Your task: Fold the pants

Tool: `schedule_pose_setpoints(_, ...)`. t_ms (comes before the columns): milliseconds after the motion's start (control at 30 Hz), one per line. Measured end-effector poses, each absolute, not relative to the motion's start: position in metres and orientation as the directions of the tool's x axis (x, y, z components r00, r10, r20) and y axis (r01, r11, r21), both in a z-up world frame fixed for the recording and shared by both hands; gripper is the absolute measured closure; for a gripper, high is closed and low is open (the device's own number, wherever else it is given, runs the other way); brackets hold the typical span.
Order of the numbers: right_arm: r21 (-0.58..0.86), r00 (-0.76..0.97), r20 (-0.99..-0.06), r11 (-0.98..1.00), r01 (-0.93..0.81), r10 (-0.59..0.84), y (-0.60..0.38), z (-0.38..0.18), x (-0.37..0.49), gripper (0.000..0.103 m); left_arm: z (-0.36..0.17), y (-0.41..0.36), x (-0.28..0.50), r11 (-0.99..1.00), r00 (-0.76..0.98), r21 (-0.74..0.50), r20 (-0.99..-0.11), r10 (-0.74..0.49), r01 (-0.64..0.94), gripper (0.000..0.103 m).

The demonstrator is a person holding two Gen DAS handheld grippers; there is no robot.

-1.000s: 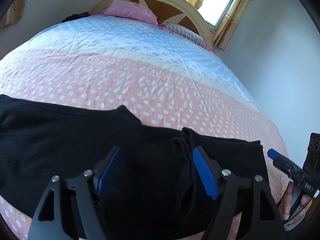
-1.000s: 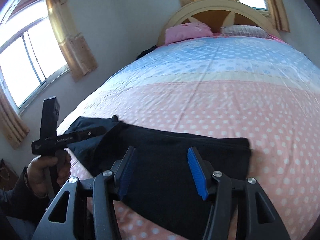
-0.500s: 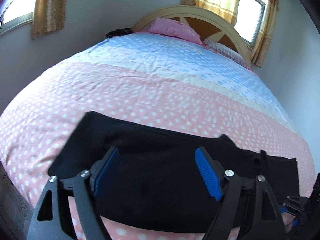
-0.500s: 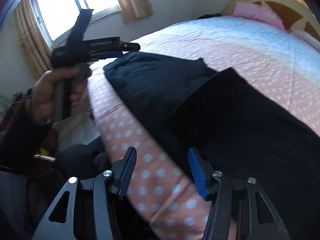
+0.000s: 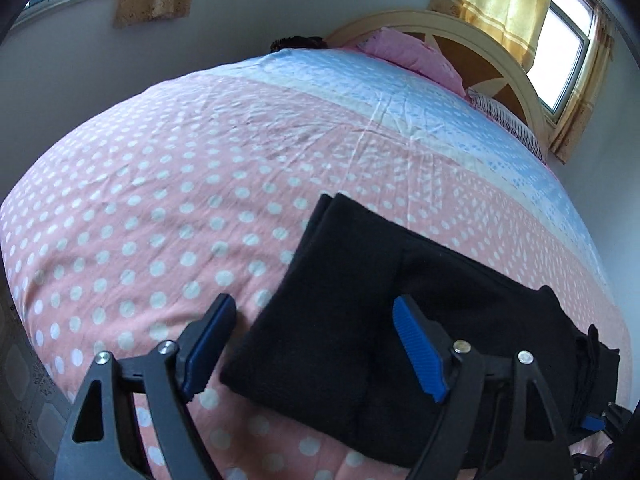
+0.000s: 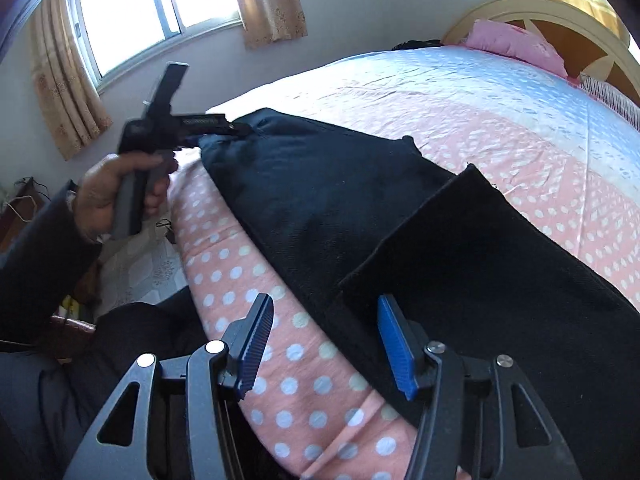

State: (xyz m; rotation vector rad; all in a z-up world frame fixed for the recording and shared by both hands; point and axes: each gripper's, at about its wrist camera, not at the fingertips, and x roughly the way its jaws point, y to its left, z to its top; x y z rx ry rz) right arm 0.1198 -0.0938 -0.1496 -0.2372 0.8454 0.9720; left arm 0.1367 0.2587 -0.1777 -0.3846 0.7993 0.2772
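Black pants (image 5: 360, 320) lie along the near edge of the bed, with one end folded over the middle part (image 6: 472, 264). My left gripper (image 5: 316, 344) is open and empty, hovering just above the pants' left end. It also shows in the right wrist view (image 6: 224, 130), held in a hand by the far corner of the pants; its fingertips look close to the cloth. My right gripper (image 6: 324, 348) is open and empty above the bed edge, by the near corner of the folded flap.
The bed carries a pink dotted and blue cover (image 5: 160, 184). A pink pillow (image 5: 412, 56) and cream headboard (image 5: 500, 68) stand at the far end. Windows with yellow curtains (image 6: 64, 80) are on the walls. The floor (image 6: 136, 264) lies beside the bed.
Both grippers have swung to the left along the pants. The left gripper has moved from over the middle of the pants to their left end. Both jaws stayed open.
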Motion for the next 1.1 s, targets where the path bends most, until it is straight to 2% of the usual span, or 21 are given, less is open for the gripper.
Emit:
schedule_pose_setpoints(200,0.217,0.368,-0.668,0.641,-0.736,0.647,-0.12,-0.138,0.127,0.047,-0.18,0.245,0.141,0.928,0.653,-0.125,-0.743,0.147,-0.351,0.021)
schedule_pose_setpoints(267,0.237,0.387,-0.656,0.664,-0.71,0.648,-0.126,-0.137,0.132,0.047,-0.179,0.246,0.141,0.93,0.656,-0.127,-0.741,0.141,-0.344,0.028)
schedule_pose_setpoints(333,0.263,0.393,-0.647,0.675,-0.689,0.654,-0.129,-0.135,0.138,0.047,-0.178,0.247,0.142,0.932,0.661,-0.141,-0.74,0.123,-0.332,0.04)
schedule_pose_setpoints(433,0.301,0.397,-0.634,0.684,-0.664,0.664,-0.134,-0.136,0.144,0.047,-0.177,0.25,0.142,0.929,0.668,-0.177,-0.739,0.092,-0.324,0.048)
schedule_pose_setpoints(567,0.318,0.408,-0.634,0.702,-0.637,0.658,-0.14,-0.14,0.15,0.047,-0.178,0.25,0.14,0.934,0.667,-0.161,-0.738,0.102,-0.321,0.047)
schedule_pose_setpoints(633,0.332,0.408,-0.634,0.707,-0.624,0.657,-0.144,-0.14,0.151,0.047,-0.178,0.251,0.14,0.932,0.666,-0.139,-0.735,0.129,-0.334,0.035)
schedule_pose_setpoints(700,0.34,0.412,-0.629,0.71,-0.617,0.659,-0.146,-0.14,0.151,0.047,-0.179,0.253,0.139,0.927,0.664,-0.143,-0.736,0.134,-0.346,0.031)
schedule_pose_setpoints(767,0.343,0.417,-0.624,0.711,-0.614,0.661,-0.148,-0.139,0.151,0.047,-0.179,0.253,0.139,0.935,0.664,-0.147,-0.739,0.113,-0.323,0.036)
schedule_pose_setpoints(833,0.345,0.424,-0.619,0.713,-0.61,0.662,-0.15,-0.137,0.152,0.047,-0.177,0.253,0.138,0.943,0.671,-0.178,-0.739,0.06,-0.281,0.057)
schedule_pose_setpoints(867,0.345,0.428,-0.616,0.715,-0.608,0.662,-0.151,-0.136,0.152,0.047,-0.176,0.255,0.138,0.939,0.674,-0.211,-0.738,0.029,-0.271,0.062)
schedule_pose_setpoints(900,0.344,0.433,-0.613,0.717,-0.606,0.661,-0.152,-0.135,0.152,0.047,-0.175,0.258,0.137,0.93,0.68,-0.26,-0.733,-0.015,-0.259,0.074)
schedule_pose_setpoints(967,0.343,0.444,-0.607,0.721,-0.602,0.659,-0.155,-0.132,0.152,0.047,-0.172,0.26,0.135,0.909,0.69,-0.325,-0.721,-0.059,-0.262,0.077)
schedule_pose_setpoints(1100,0.35,0.467,-0.598,0.736,-0.58,0.652,-0.163,-0.128,0.155,0.047,-0.156,0.255,0.129,0.901,0.72,-0.355,-0.69,-0.072,-0.251,0.078)
